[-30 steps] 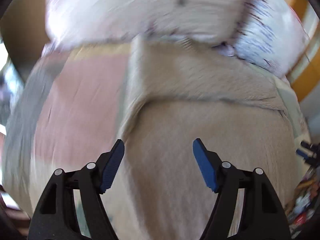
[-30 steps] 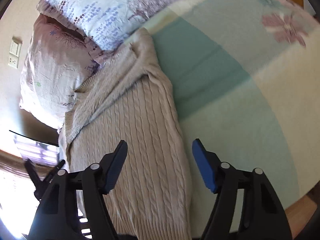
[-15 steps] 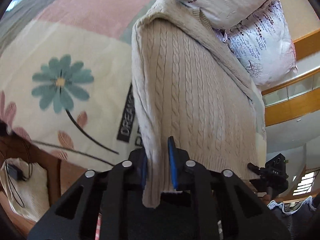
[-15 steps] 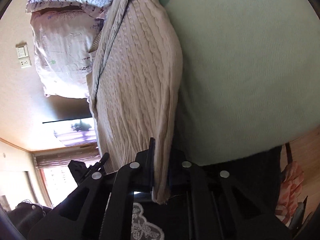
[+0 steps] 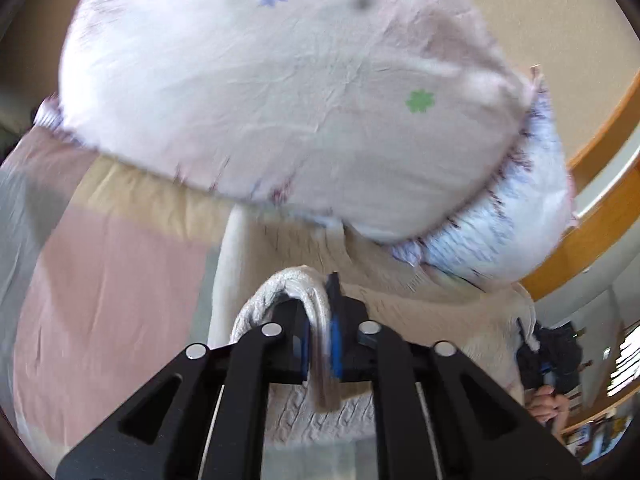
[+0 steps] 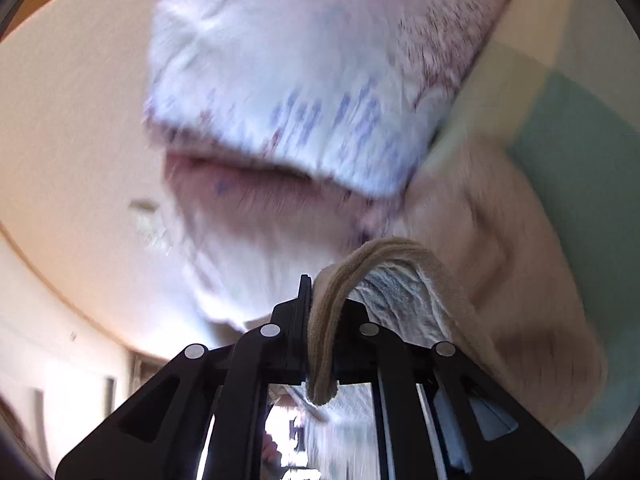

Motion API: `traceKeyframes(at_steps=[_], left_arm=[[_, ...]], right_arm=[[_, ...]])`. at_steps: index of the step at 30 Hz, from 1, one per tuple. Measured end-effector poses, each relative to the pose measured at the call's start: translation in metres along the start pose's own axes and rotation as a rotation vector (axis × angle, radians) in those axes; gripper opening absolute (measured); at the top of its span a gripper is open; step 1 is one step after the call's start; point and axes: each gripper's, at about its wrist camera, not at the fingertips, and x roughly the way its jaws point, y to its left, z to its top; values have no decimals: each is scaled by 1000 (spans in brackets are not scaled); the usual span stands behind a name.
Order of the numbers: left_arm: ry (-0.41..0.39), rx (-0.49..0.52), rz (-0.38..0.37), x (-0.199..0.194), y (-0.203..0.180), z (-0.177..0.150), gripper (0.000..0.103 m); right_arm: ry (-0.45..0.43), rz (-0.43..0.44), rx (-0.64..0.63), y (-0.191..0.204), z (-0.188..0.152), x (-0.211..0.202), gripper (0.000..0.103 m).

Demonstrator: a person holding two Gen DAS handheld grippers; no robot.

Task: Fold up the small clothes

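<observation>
A beige cable-knit sweater (image 5: 420, 312) lies on the bed, its far end against the pillows. My left gripper (image 5: 320, 320) is shut on the sweater's hem, which loops up over the fingers. My right gripper (image 6: 316, 320) is shut on the other hem corner (image 6: 384, 256), which also drapes over its fingers. The rest of the sweater (image 6: 520, 280) spreads to the right in the right wrist view. Both held corners are lifted close to the pillows. Both views are blurred.
Two pillows lie just ahead: a pale pink one (image 5: 280, 88) and a white one with blue print (image 5: 500, 232), also in the right wrist view (image 6: 300, 92). The bedspread has pink (image 5: 104, 300) and green (image 6: 580, 140) patches. A wooden frame (image 5: 592, 208) runs at right.
Both grippers closed on the sweater's hem corners near the bed's front edge, then carried them up and forward toward the pillows, folding the lower part over the body.
</observation>
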Motion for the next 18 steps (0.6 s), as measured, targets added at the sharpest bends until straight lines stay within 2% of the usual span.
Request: traceKeyframes(at_steps=[1,2,3,4,6,7,10,12,14,16,18], left_arm=[[18,-4,23,17,-1,10,24],[39,-14,74,34,0,18,48],[46,-26,112,40,3,21,58],[46,-37,128,41,8,21,58],[44,-49,127,33,23,17,63],[50,-49,130,30,29,13,65],[134,-91,115,38,54,4,63],[188,-133,43,48,64,-3,63],[232,-133,8,59,65,-10,63],[253,-118,25,69,64,-18,63],[221,-119,19,70,62,-21,61]], right_arm=[[-7,-34,25,-6,9,17,31],[-5,-103,47,-12,21,30,57],[-5,-160,54,-16,25,35,62],[-8,-200,75,-20,25,35,62],[12,-166,72,-21,17,27,74],[24,-201,26,-18,11,19,82],[33,-285,-35,-23,-1,-7,82],[43,-291,-4,-30,-4,-19,82],[41,-298,2,-34,-3,-24,81],[44,-306,-1,-34,-4,-37,81],[58,-309,1,-36,-5,-38,81]])
